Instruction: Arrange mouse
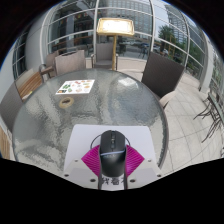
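Observation:
A black computer mouse [112, 153] sits between my gripper's fingers [113, 160], its cable end pointing away from me. The magenta pads [94, 158] press on both of its sides, so the gripper is shut on it. The mouse is over a white rectangular mat [150, 140] that lies at the near edge of a round grey table [120, 100]. I cannot tell whether the mouse rests on the mat or hangs just above it.
A small ring of tape [66, 102] and a printed sheet [76, 86] lie on the table's far left. A dark chair [160, 72] stands beyond the table on the right, and a bench [32, 80] on the left. Glass walls lie behind.

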Available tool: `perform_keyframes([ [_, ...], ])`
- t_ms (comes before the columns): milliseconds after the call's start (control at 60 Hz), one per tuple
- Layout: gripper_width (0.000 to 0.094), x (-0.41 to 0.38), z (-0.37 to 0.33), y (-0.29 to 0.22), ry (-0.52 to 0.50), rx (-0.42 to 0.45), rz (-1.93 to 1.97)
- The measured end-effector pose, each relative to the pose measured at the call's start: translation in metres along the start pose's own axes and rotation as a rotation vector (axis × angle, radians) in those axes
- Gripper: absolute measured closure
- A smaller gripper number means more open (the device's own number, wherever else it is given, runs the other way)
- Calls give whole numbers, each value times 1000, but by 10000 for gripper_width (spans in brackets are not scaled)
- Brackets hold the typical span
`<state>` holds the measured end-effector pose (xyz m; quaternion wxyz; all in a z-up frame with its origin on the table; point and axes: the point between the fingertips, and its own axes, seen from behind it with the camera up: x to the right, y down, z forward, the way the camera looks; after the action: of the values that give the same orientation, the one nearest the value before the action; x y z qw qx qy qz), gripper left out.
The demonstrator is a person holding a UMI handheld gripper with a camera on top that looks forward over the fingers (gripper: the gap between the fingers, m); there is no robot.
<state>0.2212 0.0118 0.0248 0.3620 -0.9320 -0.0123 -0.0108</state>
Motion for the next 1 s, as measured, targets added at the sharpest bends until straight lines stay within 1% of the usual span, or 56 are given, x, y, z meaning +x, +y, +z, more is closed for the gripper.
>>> perform_keyframes([
  [33, 650, -1, 8, 11, -11, -15, 6],
  [67, 630, -2, 13, 20, -21, -37, 10],
  [117, 628, 0, 24, 35, -15, -63, -7],
  [150, 629, 2, 26, 29, -16, -28, -11],
  [183, 618, 1, 27, 30, -16, -39, -10],
  [267, 575, 2, 25, 30, -15, -23, -28],
  [333, 524, 3, 26, 30, -16, -20, -9],
  [400, 474, 2, 26, 32, -19, -38, -1],
  [433, 418, 5, 26, 32, -8, -49, -8],
  [483, 252, 13, 23, 34, 28, -75, -35],
  [533, 67, 12, 13, 28, 34, -92, -53],
  [667, 78, -9, -24, -20, 25, 8, -16],
  [767, 76, -34, -64, -47, 21, 55, 2],
  [883, 75, -84, -106, -60, -26, 106, 25],
  [1000, 74, -126, -141, -50, -47, 128, 25],
])
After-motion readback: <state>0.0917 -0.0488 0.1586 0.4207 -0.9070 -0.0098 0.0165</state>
